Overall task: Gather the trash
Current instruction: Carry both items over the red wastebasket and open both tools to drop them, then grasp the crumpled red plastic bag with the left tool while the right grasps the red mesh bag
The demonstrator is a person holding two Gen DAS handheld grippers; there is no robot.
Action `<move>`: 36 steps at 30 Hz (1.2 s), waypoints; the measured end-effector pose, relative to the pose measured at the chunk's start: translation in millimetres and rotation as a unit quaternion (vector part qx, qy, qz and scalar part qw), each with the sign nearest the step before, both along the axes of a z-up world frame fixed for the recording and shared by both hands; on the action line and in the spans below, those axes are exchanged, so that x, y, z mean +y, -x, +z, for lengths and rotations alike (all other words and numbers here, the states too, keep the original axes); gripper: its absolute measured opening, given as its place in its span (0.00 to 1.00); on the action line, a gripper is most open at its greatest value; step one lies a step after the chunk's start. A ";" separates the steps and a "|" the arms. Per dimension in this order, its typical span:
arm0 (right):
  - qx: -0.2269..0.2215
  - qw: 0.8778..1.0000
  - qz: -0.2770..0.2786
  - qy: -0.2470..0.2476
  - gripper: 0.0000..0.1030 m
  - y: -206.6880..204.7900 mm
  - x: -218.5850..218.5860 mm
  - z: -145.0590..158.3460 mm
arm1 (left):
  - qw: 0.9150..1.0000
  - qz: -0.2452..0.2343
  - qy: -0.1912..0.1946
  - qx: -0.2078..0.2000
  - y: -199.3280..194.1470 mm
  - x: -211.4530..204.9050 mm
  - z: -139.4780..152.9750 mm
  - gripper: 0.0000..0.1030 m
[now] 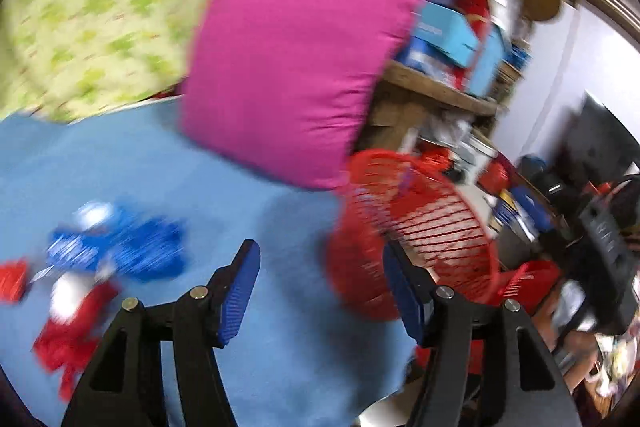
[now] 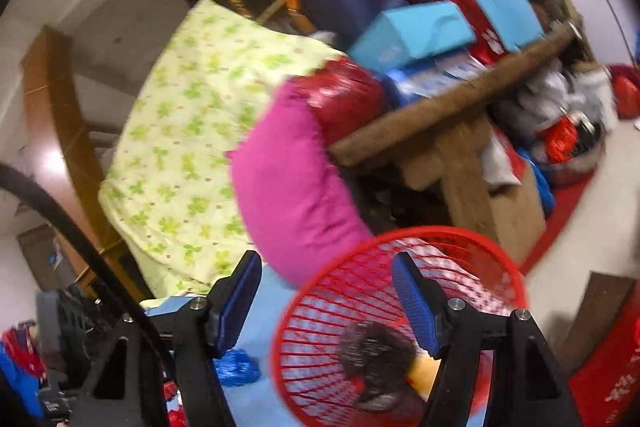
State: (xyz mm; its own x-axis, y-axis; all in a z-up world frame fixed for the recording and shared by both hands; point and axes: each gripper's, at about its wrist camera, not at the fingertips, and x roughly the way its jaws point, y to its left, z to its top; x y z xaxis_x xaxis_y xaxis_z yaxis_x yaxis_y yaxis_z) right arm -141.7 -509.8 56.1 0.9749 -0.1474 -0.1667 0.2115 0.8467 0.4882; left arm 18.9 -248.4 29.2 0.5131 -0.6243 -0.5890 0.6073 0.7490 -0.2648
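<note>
Hovering open and empty, left tool (image 1: 320,291) and right tool (image 2: 324,303) flank one red basket (image 2: 460,239); two blue wrappers (image 1: 120,243) lie nearby

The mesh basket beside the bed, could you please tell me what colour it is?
Red; the basket shows best in the right wrist view.

Motion blur smears the blue and red wrappers (image 1: 92,267), and the dark lump (image 2: 376,351) inside the red basket (image 2: 400,239) stays unidentifiable.
</note>
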 end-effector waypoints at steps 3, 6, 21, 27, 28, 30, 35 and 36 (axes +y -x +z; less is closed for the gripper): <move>-0.022 0.999 0.028 0.025 0.69 -1.9 32.5 8.5 | 0.997 0.072 -0.002 0.003 -2.3 69.3 -13.4 0.63; -0.036 0.996 0.060 0.047 0.69 -9.4 70.7 12.7 | 0.989 0.150 -0.014 0.000 -4.2 137.2 -28.1 0.63; 0.149 0.952 0.266 0.007 0.69 -128.2 214.5 -62.4 | 0.942 0.320 -0.026 0.099 -36.3 289.4 -83.5 0.63; 0.207 0.915 0.346 -0.009 0.69 -166.1 260.7 -99.3 | 0.929 0.358 -0.044 0.086 -55.8 307.4 -85.5 0.63; 0.214 0.909 0.358 -0.008 0.69 -172.3 269.2 -104.7 | 0.927 0.362 -0.046 0.087 -60.3 310.2 -87.6 0.63; 0.229 0.900 0.372 -0.001 0.69 -184.3 282.5 -115.4 | 0.925 0.366 -0.039 0.093 -69.9 316.8 -91.7 0.63; 0.239 0.885 0.400 0.010 0.69 -205.1 302.1 -133.5 | 0.925 0.371 -0.009 0.087 -91.5 329.4 -93.5 0.63; 0.239 0.883 0.403 0.023 0.69 -212.0 308.6 -133.1 | 0.925 0.370 -0.009 0.082 -95.6 329.4 -93.2 0.63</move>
State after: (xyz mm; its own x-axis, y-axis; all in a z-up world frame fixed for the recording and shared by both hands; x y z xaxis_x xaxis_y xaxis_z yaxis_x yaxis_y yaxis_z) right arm 70.4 -201.2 -77.0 0.5851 0.5454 -0.6002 -0.2969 0.8327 0.4674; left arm 114.5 81.0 -63.9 0.6987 -0.1276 -0.7039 -0.1206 0.9489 -0.2916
